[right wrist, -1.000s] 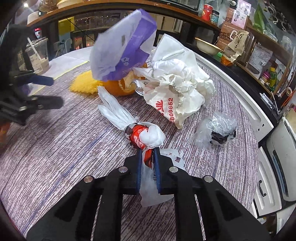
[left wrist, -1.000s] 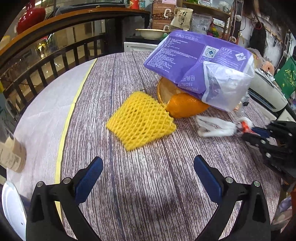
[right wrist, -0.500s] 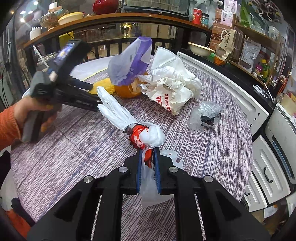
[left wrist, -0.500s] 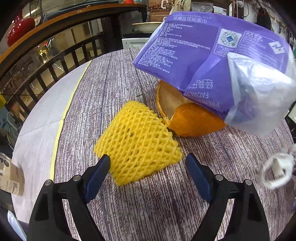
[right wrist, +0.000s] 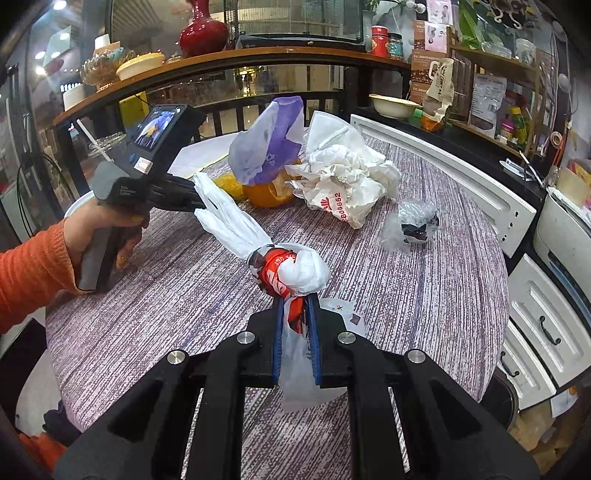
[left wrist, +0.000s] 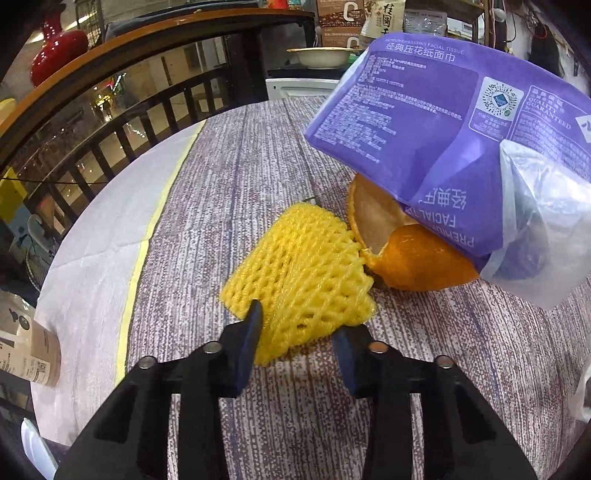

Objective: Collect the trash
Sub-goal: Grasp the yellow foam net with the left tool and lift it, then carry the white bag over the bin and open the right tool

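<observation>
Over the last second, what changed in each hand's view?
The left gripper advanced from open table to the yellow foam net, and its jaws are closing, the net's near corner between them. The right gripper stayed shut on the knotted white bag. The orange peel, purple tissue pack and crumpled white bag kept their places.

A round worktop (right wrist: 424,295) with a streaked purple-grey cover stands by a dark railing (left wrist: 122,125) topped with a wooden ledge (right wrist: 229,59). A red vase (right wrist: 203,33) sits there. White cabinets (right wrist: 546,332) and cluttered shelves (right wrist: 495,59) line the right side.
</observation>
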The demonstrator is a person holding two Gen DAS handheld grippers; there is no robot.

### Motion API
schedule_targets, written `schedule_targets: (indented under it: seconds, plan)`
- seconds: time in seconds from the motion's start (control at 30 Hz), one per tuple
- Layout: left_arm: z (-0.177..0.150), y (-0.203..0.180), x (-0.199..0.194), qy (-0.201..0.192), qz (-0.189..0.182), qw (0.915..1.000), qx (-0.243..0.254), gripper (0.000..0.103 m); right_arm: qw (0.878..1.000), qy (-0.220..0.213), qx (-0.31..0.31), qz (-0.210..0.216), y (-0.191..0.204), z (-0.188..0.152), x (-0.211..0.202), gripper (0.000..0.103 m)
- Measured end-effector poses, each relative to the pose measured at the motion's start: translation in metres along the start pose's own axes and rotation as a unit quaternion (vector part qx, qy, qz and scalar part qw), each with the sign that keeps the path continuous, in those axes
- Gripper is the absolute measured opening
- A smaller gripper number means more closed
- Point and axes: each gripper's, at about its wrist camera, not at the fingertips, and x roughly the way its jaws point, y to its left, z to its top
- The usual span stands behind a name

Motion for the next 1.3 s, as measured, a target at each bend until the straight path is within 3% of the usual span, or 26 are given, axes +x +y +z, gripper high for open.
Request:
schedule_targets:
  seconds: [0.07, 0.2, 0.47, 0.77, 1.1, 1.3]
  plan:
    - [-0.003, 0.003, -0.001, -0.004, 0.002, 1.0000, -0.004, 0.020, 1.000, -0.003, 0.007, 0.002, -0.001, -0.002, -0.001, 0.013]
    - [-0.008, 0.015, -0.005, -0.008, -0.008, 0.9995, -0.028, 0.010, 1.000, -0.006, 0.018, 0.002, -0.002, -0.009, -0.003, 0.013]
    - [-0.024, 0.033, -0.028, -0.029, -0.034, 0.9967, -0.068, 0.010, 0.999, -0.011, 0.046, 0.009, -0.006, -0.021, -0.007, 0.013]
    - [-0.043, 0.028, -0.072, -0.066, -0.074, 0.9926, -0.069, 0.010, 0.997, -0.019, 0.075, 0.016, -0.010, -0.033, -0.013, 0.013]
    - [-0.063, -0.005, -0.108, -0.088, -0.128, 0.9866, -0.049, 0.010, 0.993, -0.044, 0.111, -0.001, -0.024, -0.059, -0.038, 0.013]
    - [-0.068, -0.042, -0.126, -0.103, -0.167, 0.9803, -0.019, 0.010, 0.987, -0.060, 0.145, -0.033, -0.047, -0.080, -0.063, 0.013]
